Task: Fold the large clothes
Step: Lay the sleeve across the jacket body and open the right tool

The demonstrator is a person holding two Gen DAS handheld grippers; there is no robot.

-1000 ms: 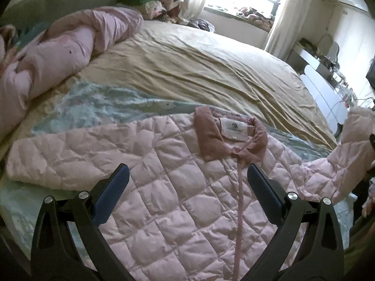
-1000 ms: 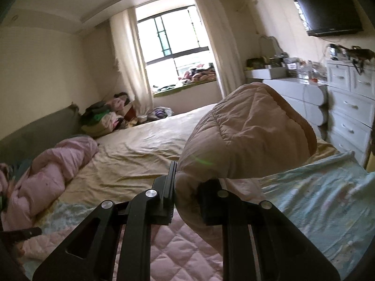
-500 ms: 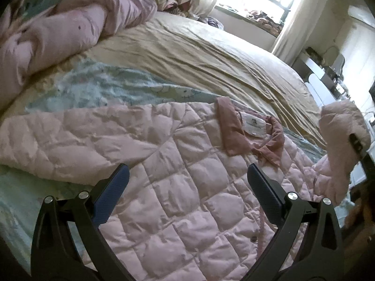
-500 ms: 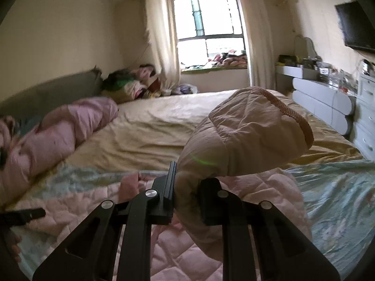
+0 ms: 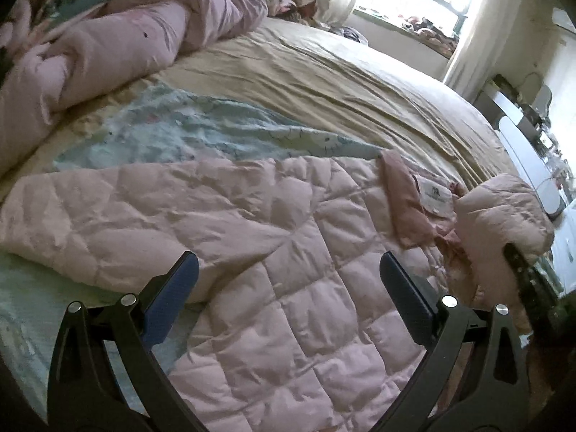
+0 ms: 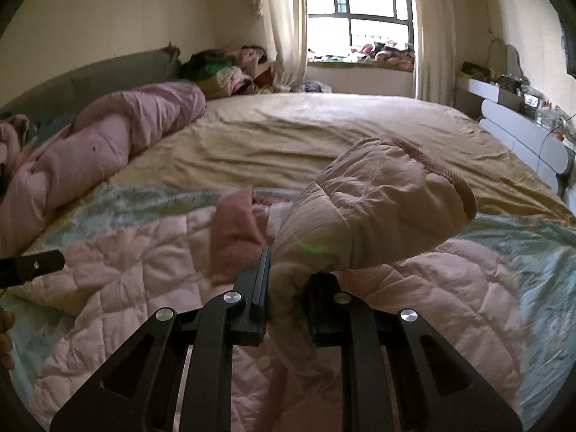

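Observation:
A pink quilted jacket [image 5: 273, 252] lies spread on the bed, its darker pink collar [image 5: 403, 201] with a white label towards the right. Its left sleeve [image 5: 108, 208] lies stretched out flat. My left gripper [image 5: 288, 280] is open and empty, hovering over the jacket's body. My right gripper [image 6: 288, 288] is shut on the jacket's right sleeve [image 6: 374, 212] and holds its ribbed cuff end lifted above the jacket, just right of the collar. The lifted sleeve also shows in the left wrist view [image 5: 504, 216].
The bed has a tan sheet [image 6: 324, 133] and a pale blue printed blanket [image 5: 201, 129] under the jacket. A rolled pink duvet [image 5: 118, 46] lies at the left. A clothes pile [image 6: 223, 68] sits by the window. White drawers [image 6: 529, 136] stand at the right.
My right gripper has carried the sleeve leftwards and lower, over the jacket towards the collar. My left gripper has shifted left and nearer the jacket, still open.

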